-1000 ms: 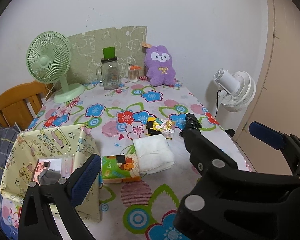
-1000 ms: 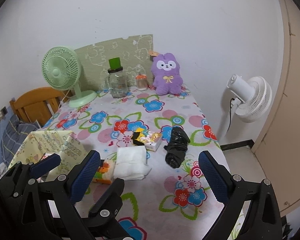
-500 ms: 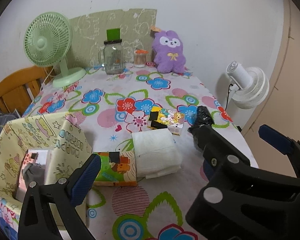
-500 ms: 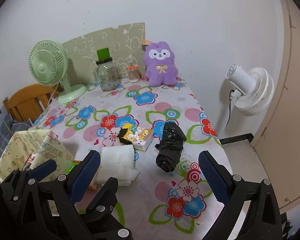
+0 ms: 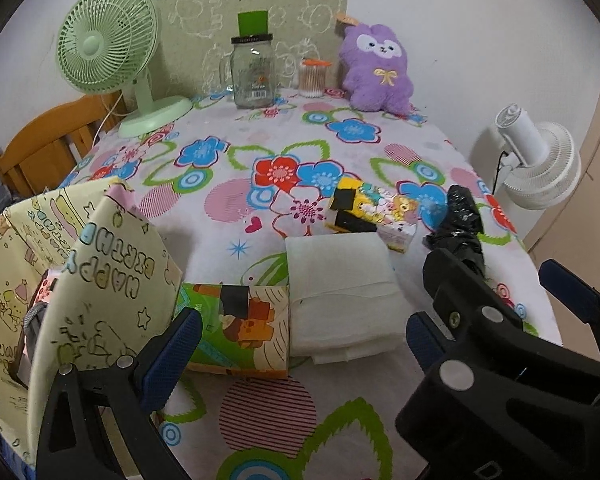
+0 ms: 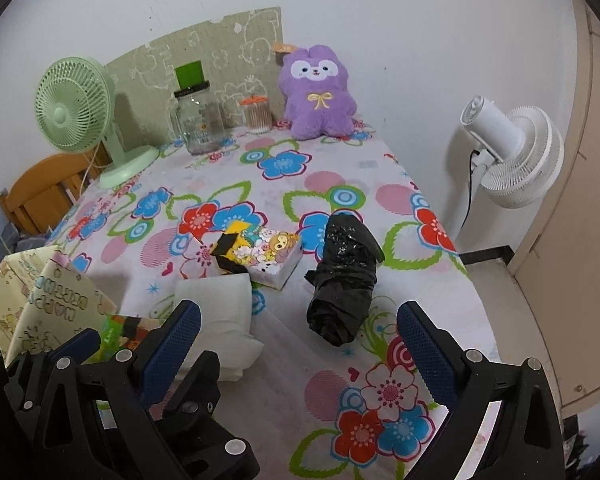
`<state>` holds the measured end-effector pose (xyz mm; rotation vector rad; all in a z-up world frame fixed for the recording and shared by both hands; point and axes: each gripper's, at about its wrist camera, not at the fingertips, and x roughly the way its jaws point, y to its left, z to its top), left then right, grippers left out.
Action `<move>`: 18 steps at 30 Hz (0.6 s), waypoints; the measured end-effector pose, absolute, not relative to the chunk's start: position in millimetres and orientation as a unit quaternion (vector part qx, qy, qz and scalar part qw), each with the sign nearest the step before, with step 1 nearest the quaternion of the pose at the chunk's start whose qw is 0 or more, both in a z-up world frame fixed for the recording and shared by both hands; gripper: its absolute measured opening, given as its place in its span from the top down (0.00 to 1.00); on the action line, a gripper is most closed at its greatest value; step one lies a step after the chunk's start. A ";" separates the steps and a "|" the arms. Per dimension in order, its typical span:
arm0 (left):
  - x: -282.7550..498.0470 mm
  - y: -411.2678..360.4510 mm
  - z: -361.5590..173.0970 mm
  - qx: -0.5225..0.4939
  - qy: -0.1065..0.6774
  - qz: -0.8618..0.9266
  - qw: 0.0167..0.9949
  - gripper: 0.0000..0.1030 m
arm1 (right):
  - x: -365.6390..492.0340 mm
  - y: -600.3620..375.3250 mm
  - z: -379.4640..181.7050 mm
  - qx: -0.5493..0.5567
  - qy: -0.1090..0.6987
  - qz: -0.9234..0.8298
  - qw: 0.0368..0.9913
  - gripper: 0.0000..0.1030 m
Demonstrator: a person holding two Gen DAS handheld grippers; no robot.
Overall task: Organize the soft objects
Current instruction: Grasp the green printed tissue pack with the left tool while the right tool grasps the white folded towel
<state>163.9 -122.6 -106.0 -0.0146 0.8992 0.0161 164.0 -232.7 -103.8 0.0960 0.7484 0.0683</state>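
Observation:
A folded white cloth (image 5: 342,294) lies on the flowered table, with a green cartoon tissue pack (image 5: 240,322) at its left and a yellow cartoon tissue pack (image 5: 374,210) behind it. A rolled black plastic bag (image 6: 342,280) lies to the right. A yellow "Happy Birthday" gift bag (image 5: 80,280) stands open at the left. My left gripper (image 5: 298,344) is open above the green pack and the cloth. My right gripper (image 6: 298,340) is open, low over the table just in front of the black bag, which also shows in the left wrist view (image 5: 460,220). A purple plush (image 6: 320,92) leans on the back wall.
A green desk fan (image 5: 112,52), a glass jar (image 5: 254,72) and a cotton swab holder (image 5: 314,78) stand at the back. A wooden chair (image 5: 48,140) is at the left. A white floor fan (image 6: 512,148) stands off the table's right edge.
Both grippers have moved forward and down toward the table. The cloth, tissue packs and black bag now sit closer. Nothing has been taken hold of.

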 end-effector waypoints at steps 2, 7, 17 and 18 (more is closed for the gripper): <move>165.8 -123.1 -108.7 -0.003 0.433 0.019 0.901 0.00 | 166.7 -232.8 -107.0 0.047 0.368 0.033 0.928 0.03; 172.6 -121.8 -117.5 0.003 0.430 0.049 0.901 0.00 | 177.1 -231.3 -118.6 0.046 0.381 0.027 0.923 0.03; 188.1 -109.7 -133.2 -0.016 0.440 0.067 0.895 0.00 | 192.7 -224.0 -128.5 0.037 0.387 0.027 0.921 0.03; 189.3 -108.8 -133.9 -0.019 0.442 0.064 0.895 0.00 | 193.7 -223.1 -128.9 0.035 0.387 0.028 0.921 0.03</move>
